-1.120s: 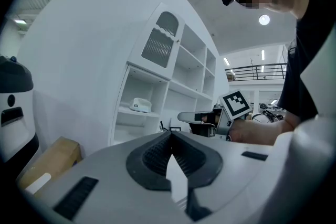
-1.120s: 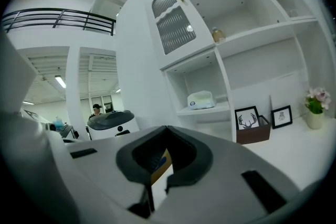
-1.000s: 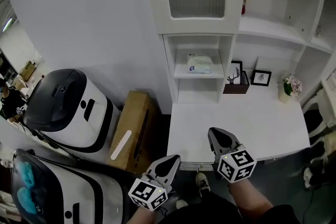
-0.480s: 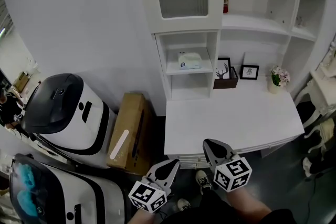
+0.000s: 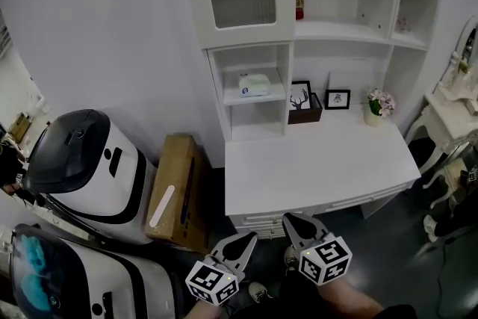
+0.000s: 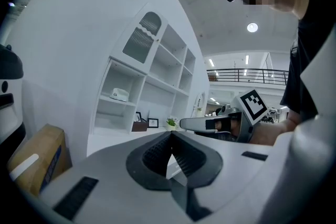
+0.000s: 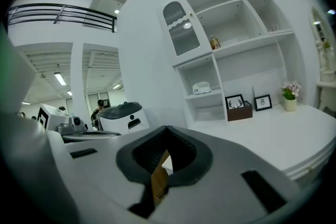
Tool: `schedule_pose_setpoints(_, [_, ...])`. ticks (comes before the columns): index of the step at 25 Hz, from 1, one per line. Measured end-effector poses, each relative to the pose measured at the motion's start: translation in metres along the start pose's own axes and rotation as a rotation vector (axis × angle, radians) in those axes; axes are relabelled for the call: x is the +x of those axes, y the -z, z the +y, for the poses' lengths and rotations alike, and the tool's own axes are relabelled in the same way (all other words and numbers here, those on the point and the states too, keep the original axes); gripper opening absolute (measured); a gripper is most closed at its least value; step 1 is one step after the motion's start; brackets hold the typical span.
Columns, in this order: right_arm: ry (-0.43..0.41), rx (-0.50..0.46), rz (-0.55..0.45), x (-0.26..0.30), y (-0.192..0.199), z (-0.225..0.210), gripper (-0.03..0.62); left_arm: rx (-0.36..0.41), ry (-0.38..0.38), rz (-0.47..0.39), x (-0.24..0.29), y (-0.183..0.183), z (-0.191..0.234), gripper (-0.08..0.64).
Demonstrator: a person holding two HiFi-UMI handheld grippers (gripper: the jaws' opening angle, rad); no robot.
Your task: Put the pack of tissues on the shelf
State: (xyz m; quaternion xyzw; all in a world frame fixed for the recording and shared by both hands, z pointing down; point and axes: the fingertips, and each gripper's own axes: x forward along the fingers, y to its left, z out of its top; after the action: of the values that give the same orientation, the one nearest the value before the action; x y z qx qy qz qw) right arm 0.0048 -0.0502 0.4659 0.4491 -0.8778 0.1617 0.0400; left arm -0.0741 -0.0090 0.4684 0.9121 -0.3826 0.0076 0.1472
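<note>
L gripper (image 5: 249, 238), R gripper (image 5: 290, 220) further from desk (image 5: 314, 168) than before, jaws together, empty; tissue pack (image 5: 254, 84) in shelf cubby (image 5: 255, 98)

Tissue pack (image 5: 254, 84) on shelf (image 5: 228, 98); left gripper (image 5: 246, 239), right gripper (image 5: 293, 222) low, at desk (image 5: 314, 168) front edge.

Your tissue pack (image 5: 255, 84) sits on the small shelf (image 5: 233, 98) at the desk's (image 5: 314, 175) back, a picture frame (image 5: 301, 95) just right of it, and a cardboard box (image 5: 175, 190) on the floor left of the desk.
</note>
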Motion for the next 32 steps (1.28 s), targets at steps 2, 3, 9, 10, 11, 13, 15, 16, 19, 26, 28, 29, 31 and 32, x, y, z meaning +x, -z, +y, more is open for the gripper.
schedule_pose_setpoints(2, [0.002, -0.003, 0.008, -0.007, 0.004, 0.002, 0.005, -0.003, 0.008, -0.002, 0.000, 0.001, -0.007, 0.003])
schedule_pose_setpoints(3, [0.001, -0.005, 0.011, -0.010, 0.004, 0.003, 0.005, -0.004, 0.009, -0.004, 0.000, 0.001, -0.009, 0.003])
schedule_pose_setpoints(9, [-0.023, -0.020, 0.033, -0.025, 0.006, -0.003, 0.004, -0.009, -0.013, -0.018, 0.006, 0.002, -0.024, 0.003])
schedule_pose_setpoints(10, [-0.029, -0.022, 0.037, -0.028, 0.007, -0.005, 0.003, -0.014, -0.021, -0.020, 0.008, 0.003, -0.027, 0.003])
schedule_pose_setpoints(11, [-0.035, -0.024, 0.041, -0.031, 0.007, -0.008, 0.003, -0.018, -0.028, -0.021, 0.010, 0.004, -0.030, 0.003])
schedule_pose_setpoints(13, [-0.048, -0.024, 0.050, -0.039, 0.007, -0.013, 0.004, -0.025, -0.042, -0.024, 0.015, 0.005, -0.038, 0.003])
schedule_pose_setpoints(15, [-0.062, -0.024, 0.053, -0.048, 0.006, -0.020, 0.003, -0.027, -0.052, -0.024, 0.022, 0.005, -0.050, 0.003])
schedule_pose_setpoints(16, [-0.069, -0.023, 0.054, -0.053, 0.006, -0.024, 0.003, -0.025, -0.056, -0.022, 0.025, 0.006, -0.056, 0.003])
schedule_pose_setpoints(19, [-0.093, -0.010, 0.062, -0.068, 0.012, -0.034, 0.004, -0.021, -0.074, -0.013, 0.033, 0.012, -0.076, 0.003])
schedule_pose_setpoints(26, [-0.173, -0.004, 0.074, -0.090, 0.019, -0.040, 0.003, -0.014, -0.145, -0.005, 0.034, 0.020, -0.107, 0.003])
schedule_pose_setpoints(28, [-0.193, -0.006, 0.076, -0.096, 0.020, -0.040, 0.003, -0.011, -0.162, -0.006, 0.032, 0.022, -0.114, 0.003])
schedule_pose_setpoints(29, [-0.202, -0.007, 0.076, -0.098, 0.021, -0.039, 0.004, -0.010, -0.170, -0.006, 0.030, 0.024, -0.117, 0.003])
schedule_pose_setpoints(31, [-0.217, -0.009, 0.077, -0.104, 0.023, -0.039, 0.003, -0.008, -0.185, -0.008, 0.028, 0.026, -0.123, 0.003])
schedule_pose_setpoints(32, [-0.223, -0.010, 0.077, -0.107, 0.023, -0.039, 0.003, -0.007, -0.190, -0.009, 0.028, 0.027, -0.126, 0.003])
